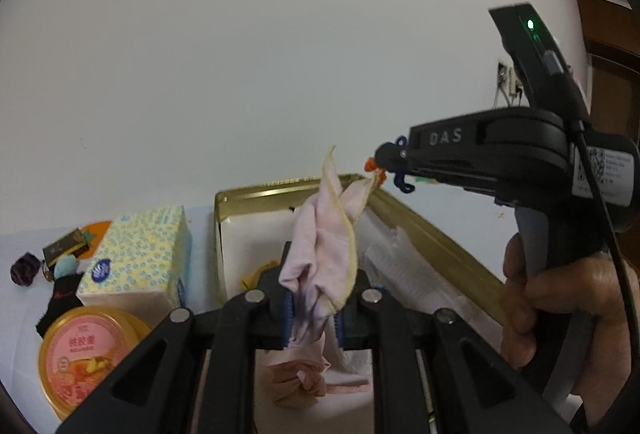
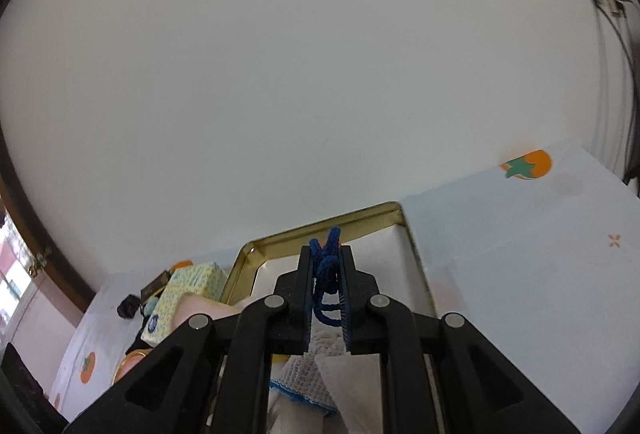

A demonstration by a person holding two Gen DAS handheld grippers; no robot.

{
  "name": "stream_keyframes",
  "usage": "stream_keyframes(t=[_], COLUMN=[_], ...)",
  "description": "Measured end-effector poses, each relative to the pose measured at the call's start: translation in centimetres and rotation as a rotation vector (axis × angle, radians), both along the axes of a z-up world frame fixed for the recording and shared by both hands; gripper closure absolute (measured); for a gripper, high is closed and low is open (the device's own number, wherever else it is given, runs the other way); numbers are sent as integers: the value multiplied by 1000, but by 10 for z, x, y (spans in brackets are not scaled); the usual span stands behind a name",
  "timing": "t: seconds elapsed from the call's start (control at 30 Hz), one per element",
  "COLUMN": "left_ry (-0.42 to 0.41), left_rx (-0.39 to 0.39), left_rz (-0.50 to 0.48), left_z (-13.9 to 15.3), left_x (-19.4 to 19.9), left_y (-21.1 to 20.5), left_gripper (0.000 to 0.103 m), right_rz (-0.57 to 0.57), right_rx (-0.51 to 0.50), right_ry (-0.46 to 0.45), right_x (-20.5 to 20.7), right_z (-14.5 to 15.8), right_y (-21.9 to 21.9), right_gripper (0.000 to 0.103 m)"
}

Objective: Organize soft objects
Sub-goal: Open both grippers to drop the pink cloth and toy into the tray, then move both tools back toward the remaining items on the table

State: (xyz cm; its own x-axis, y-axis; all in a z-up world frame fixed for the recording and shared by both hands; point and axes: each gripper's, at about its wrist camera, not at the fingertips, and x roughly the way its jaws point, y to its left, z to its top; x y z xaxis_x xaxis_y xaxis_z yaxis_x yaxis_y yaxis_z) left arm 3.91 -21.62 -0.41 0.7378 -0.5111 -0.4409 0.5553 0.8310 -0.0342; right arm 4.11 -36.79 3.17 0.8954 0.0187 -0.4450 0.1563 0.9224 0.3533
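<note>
My left gripper (image 1: 312,308) is shut on a pale pink cloth with a yellow hem (image 1: 324,246), held up over the gold tin box (image 1: 432,230). The cloth's far corner reaches the tip of my right gripper (image 1: 382,164), which comes in from the right. In the right wrist view my right gripper (image 2: 326,290) is shut on blue yarn (image 2: 326,266) above the same gold tin (image 2: 412,246). A crumpled pink cloth (image 1: 298,380) lies below the left gripper. A white knitted piece with a blue edge (image 2: 304,382) lies in the tin.
A yellow patterned tissue pack (image 1: 140,258), an orange-lidded tub (image 1: 86,350), a dark purple scrunchie (image 1: 24,270) and black cloth (image 1: 60,298) sit left of the tin on a light tablecloth with orange fruit prints (image 2: 526,164). A white wall stands behind.
</note>
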Motion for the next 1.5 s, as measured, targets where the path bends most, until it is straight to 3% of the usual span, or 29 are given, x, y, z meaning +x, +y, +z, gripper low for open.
stream_keyframes(t=[0.13,0.17,0.2,0.23,0.27,0.3,0.43,0.57,0.7,0.97,1.17,1.33,1.5], left_ry=[33,38,40,38,31,17,-68,-158,-231,-267,-345,-354,-345], left_rx=[8,11,14,17,16,12,6,12,-5,-62,-39,-45,-32], left_rz=[35,50,59,68,76,85,74,81,95,112,155,171,173], left_z=[-2,-2,-2,-3,-3,-2,5,9,14,20,21,22,22], left_x=[8,9,9,9,8,6,-9,-24,-35,-46,-55,-59,-60], left_y=[-1,-1,-1,0,1,3,5,9,19,44,53,63,70], left_gripper=[88,84,67,36,21,0,0,0,0,0,0,0,0], right_rz=[30,35,27,26,32,41,54,-7,-86,-231,-317,-334,-288], right_rx=[18,36,42,53,69,89,139,189,125,-4,-78,-178,-219], right_ry=[37,42,55,60,51,10,-103,-205,-253,-277,-335,-393,-369], right_x=[13,15,15,14,11,5,-15,-44,-64,-98,-115,-126,-122], right_z=[-6,-6,-6,-6,-6,-5,2,-4,-2,-4,-6,-9,-15], right_y=[-1,-7,-8,-10,-11,-12,-14,-19,-13,8,28,50,63], right_gripper=[90,84,68,55,28,17,16,16,16,16,16,16,16])
